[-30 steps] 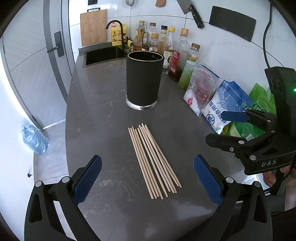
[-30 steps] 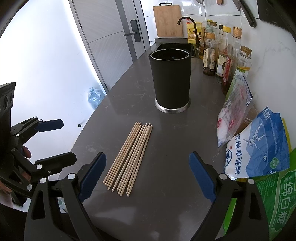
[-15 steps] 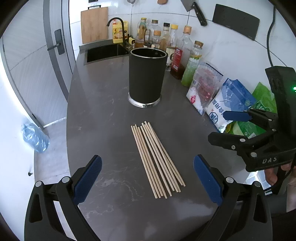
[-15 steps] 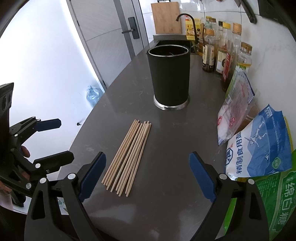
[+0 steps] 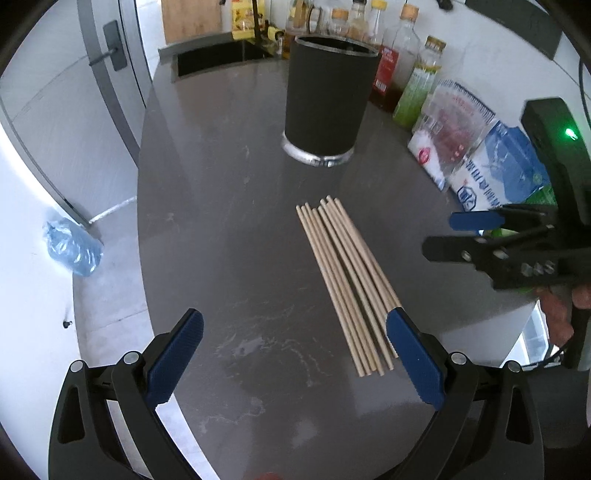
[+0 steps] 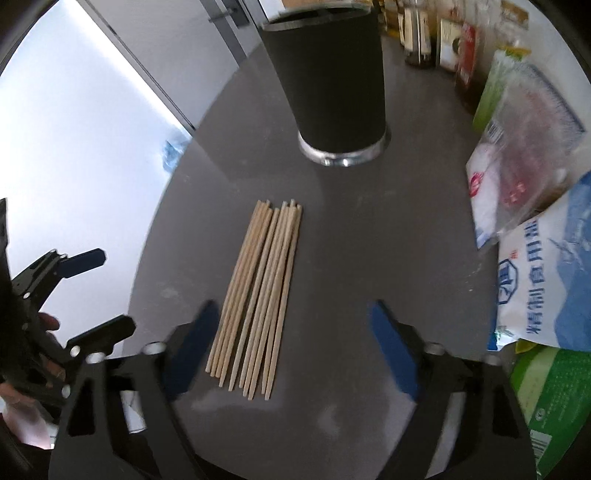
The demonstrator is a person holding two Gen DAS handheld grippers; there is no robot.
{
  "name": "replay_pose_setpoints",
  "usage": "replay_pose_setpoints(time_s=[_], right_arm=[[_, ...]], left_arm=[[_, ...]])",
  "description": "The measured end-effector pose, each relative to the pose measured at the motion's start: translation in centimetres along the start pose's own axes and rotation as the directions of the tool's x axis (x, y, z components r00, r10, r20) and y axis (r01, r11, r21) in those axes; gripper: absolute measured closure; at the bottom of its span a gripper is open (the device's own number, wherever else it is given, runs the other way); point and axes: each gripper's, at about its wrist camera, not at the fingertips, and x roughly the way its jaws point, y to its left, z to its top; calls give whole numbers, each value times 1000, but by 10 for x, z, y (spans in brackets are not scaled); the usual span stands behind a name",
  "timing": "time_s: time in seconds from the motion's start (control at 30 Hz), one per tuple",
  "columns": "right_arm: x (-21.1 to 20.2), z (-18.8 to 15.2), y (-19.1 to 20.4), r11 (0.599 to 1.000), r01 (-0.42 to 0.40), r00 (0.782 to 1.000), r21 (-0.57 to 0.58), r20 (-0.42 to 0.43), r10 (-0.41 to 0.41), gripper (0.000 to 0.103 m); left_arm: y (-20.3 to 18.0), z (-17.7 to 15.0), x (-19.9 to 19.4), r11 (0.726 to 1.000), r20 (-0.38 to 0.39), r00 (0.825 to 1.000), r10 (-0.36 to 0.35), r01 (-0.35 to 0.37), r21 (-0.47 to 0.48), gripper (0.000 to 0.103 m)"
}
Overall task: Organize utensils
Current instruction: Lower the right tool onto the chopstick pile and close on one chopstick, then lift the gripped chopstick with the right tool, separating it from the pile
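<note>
A dark grey stone-look counter [image 5: 229, 206] with pale veins filled most of both views, its near edge curving round above a pale floor. On it lay a bundle of wooden chopsticks [image 5: 345, 280], side by side and flat, a little fanned at the near ends. Beyond them, well apart, stood a tall black holder [image 5: 330, 99] with a shiny metal foot, upright and open at the top.

Along the white wall at the back stood a row of bottles [image 5: 417, 88], and nearer, leaning against the wall, a clear bag [image 5: 452, 125], a blue and white bag [image 5: 498, 170] and a green bag [image 6: 554, 398]. At the far end a black sink [image 5: 218, 59] was let into the counter, with a wooden cutting board [image 5: 192, 18] propped behind it. A grey door [image 5: 110, 48] with a dark handle stood to the side, and a crumpled plastic bottle [image 5: 72, 245] lay on the floor.

The left gripper [image 5: 293, 356] hung over the counter with its jaws wide apart and empty, its right pad just over the near ends of the chopsticks. The right gripper [image 6: 291, 341] had its jaws closing, the near ends of the chopsticks lying between the blue pads, which did not press on them.
</note>
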Motion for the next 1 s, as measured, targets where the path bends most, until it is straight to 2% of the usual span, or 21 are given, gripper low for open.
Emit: replay_pose_setpoints(time_s=[0.03,0.07,0.1,0.23,0.33,0.63,0.93,0.97,1.0], right_arm=[[12,5,-4,999,21,999,28,-46,-19,41],[16,6,-6,999,22,998,41,-65,-20,53],[23,9,-7,998,7,996,56,-87,-2,58],[42,21,-6,994,-13,990,106,-142,28,68],[51,27,4,994,-1,987,107,-162,18,83],[76,41,23,989,84,971,121,-232,-54,85],[95,56,33,981,157,952,115,-282,-119,90],[96,57,34,980,165,950,109,-286,-128,91],[100,60,39,980,169,949,103,-287,-133,96]], left_arm=[[3,0,3,1000,-15,1000,3,-3,3,6],[5,2,6,1000,-21,1000,7,-7,6,6],[7,2,8,1000,-28,1000,9,-9,10,6],[20,5,15,1000,-49,999,-18,19,16,6],[28,5,18,999,-54,998,-27,28,25,6],[59,4,21,996,-66,994,-84,86,28,6],[76,5,26,994,-63,992,-106,108,31,6],[77,5,26,994,-63,992,-107,110,30,6],[79,4,26,993,-63,992,-110,112,29,6]])
